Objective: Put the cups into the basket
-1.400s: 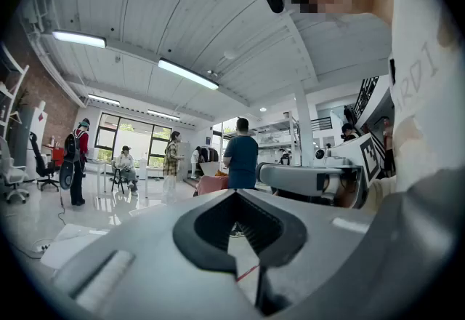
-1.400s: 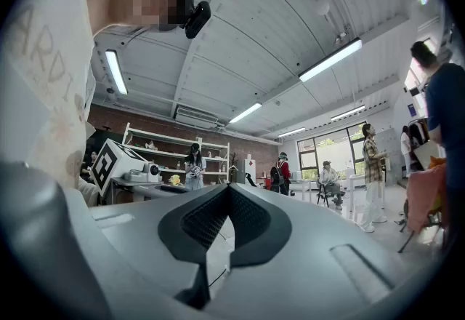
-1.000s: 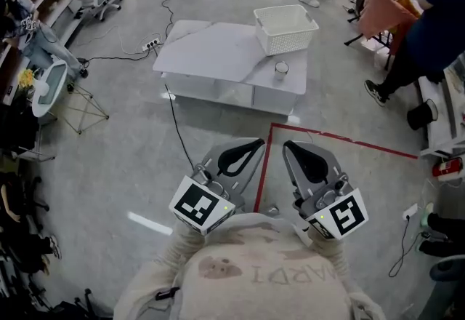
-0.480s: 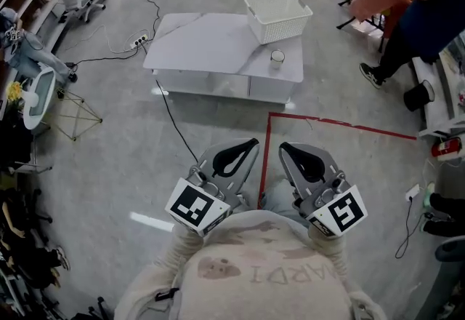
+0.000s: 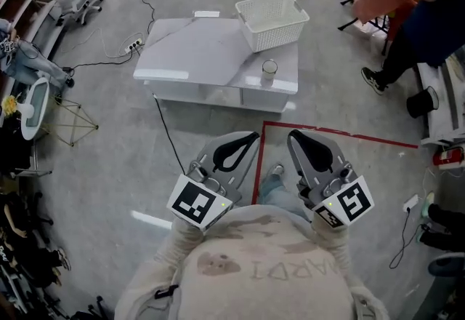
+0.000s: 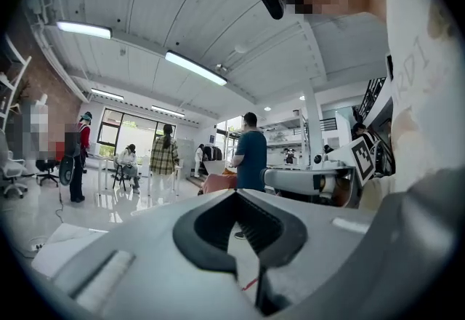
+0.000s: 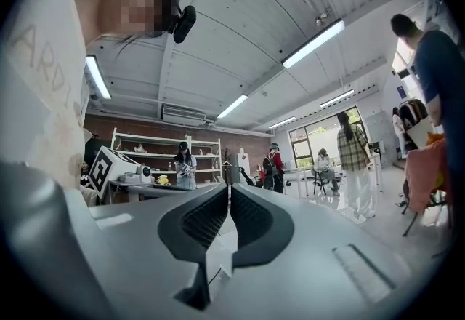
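Well ahead of left gripper [image 5: 249, 137] and right gripper [image 5: 293, 136], jaws of each closed and empty: cup [image 5: 269, 68] just beside basket [image 5: 280, 32], on table [image 5: 190, 51].

The basket [image 5: 280, 30] is moulded in white plastic lattice; the cup [image 5: 269, 69] is seen clear and glossy. The table [image 5: 196, 57] is finished smooth, glossy white. The left gripper [image 5: 253, 137] and right gripper [image 5: 293, 136] are cased in matt grey plastic, with ribbed black pads [image 7: 203, 222].

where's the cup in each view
Head view: the cup stands on the white table, near its right front corner, just short of the basket.
Left gripper view: not in it.
Right gripper view: not in it.
Shared landmark: the person in the blue top, seen in all three.
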`<state>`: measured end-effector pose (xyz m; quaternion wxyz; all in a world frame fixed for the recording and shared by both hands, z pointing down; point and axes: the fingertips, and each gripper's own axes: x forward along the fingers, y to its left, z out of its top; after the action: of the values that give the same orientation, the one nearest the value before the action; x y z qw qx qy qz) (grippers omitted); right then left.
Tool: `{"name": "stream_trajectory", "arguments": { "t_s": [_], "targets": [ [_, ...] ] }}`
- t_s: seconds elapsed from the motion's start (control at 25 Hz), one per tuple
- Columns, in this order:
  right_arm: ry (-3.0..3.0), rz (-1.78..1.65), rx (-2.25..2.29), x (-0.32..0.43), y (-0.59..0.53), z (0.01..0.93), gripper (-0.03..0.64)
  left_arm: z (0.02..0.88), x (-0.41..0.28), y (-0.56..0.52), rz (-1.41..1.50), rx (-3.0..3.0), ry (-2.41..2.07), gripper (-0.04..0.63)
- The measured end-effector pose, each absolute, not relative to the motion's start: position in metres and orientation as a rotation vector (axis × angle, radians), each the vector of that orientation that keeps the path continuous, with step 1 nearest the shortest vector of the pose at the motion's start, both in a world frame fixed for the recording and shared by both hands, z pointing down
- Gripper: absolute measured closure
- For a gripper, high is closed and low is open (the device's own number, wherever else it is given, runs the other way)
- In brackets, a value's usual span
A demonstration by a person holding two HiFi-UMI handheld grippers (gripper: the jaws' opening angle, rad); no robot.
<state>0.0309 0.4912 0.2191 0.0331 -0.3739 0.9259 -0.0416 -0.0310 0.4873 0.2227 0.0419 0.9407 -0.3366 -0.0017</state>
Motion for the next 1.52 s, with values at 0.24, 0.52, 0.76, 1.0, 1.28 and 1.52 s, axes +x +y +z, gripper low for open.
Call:
{"name": "stream_trajectory", "arguments": {
  "t_s": [0.24, 0.52, 0.76, 1.0, 1.28, 1.52],
  "targets": [
    [2.891, -0.053, -1.088, 0.085, 0.423, 0.201, 0.586, 0.207, 0.017, 0.418, -0.068, 2.884, -1.12, 0.594],
    [2.907, -0.118, -1.019, 0.128, 0.363, 0.215, 0.586, 0.205, 0.055, 0.364, -0.061, 2.88, -1.257, 0.594],
    [2.917, -0.225, -0.969, 0.12, 0.311, 0.236, 0.586, 0.221, 0.038, 0.312, -0.007, 2.804, -1.316, 0.594],
    [2.924, -0.23, -1.037, 0.109, 0.238, 0.242, 0.586, 0.225, 0.024, 0.231, -0.023, 2.796, -1.254, 0.594],
    [2.913, -0.189, -1.132, 0.079, 0.147, 0.241, 0.584, 0.213, 0.009, 0.138, -0.061, 2.923, -1.119, 0.594],
    [2.933, -0.136, -1.24, 0.049, 0.09, 0.253, 0.583, 0.218, -0.006, 0.089, -0.084, 2.987, -0.98, 0.594]
  ]
}}
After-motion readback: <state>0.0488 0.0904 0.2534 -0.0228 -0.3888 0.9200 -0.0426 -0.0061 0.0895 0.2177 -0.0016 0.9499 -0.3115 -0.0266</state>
